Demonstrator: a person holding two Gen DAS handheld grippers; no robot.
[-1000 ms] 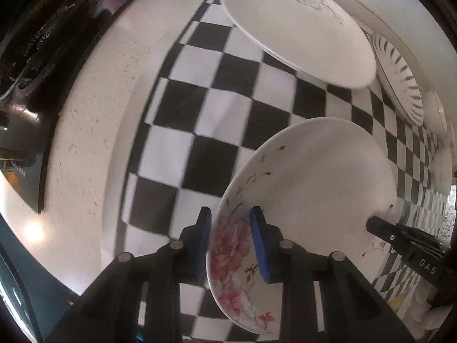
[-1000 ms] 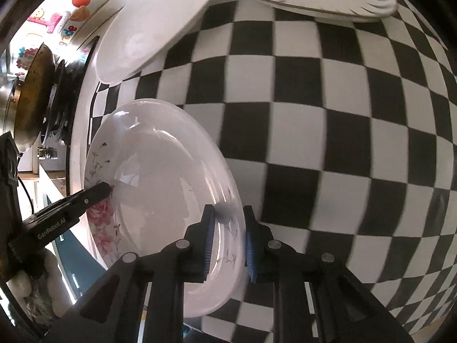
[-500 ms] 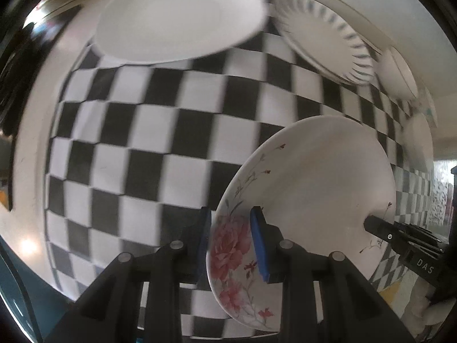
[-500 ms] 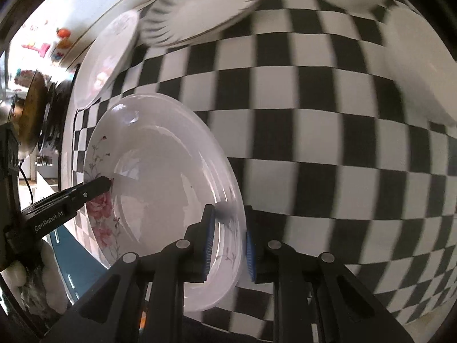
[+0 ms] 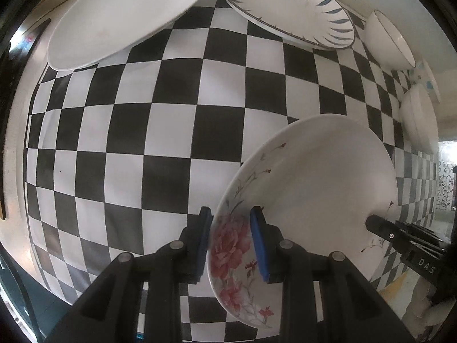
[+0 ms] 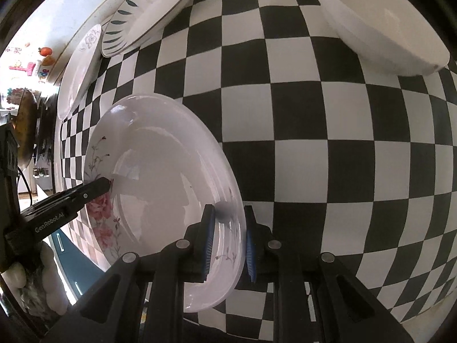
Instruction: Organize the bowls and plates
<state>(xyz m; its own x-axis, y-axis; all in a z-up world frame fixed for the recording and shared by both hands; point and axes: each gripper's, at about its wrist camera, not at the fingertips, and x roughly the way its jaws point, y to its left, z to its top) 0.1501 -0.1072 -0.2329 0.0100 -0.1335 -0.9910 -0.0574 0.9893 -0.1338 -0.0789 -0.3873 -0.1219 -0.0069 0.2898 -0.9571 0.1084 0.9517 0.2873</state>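
Both grippers hold one white plate with pink flowers [image 5: 314, 188] above the checkered cloth. My left gripper [image 5: 231, 240] is shut on the rim at the flower print. My right gripper [image 6: 227, 237] is shut on the opposite rim of that plate [image 6: 160, 177]; it also shows at the plate's far edge in the left wrist view [image 5: 380, 228]. The left gripper's finger shows in the right wrist view [image 6: 85, 191]. The plate is held tilted.
On the black-and-white checkered cloth [image 5: 157, 143] lie a white plate with a grey flower [image 5: 122, 14], a plate with blue leaf marks [image 5: 288, 5], a white bowl [image 5: 391, 40] and a shallow white dish [image 6: 377, 28]. A stove with a pan [image 6: 24, 125] stands at the left.
Both grippers have carried the flowered plate to the right along the cloth. The leaf-marked plate and the bowls have come further into view. The grips are unchanged.
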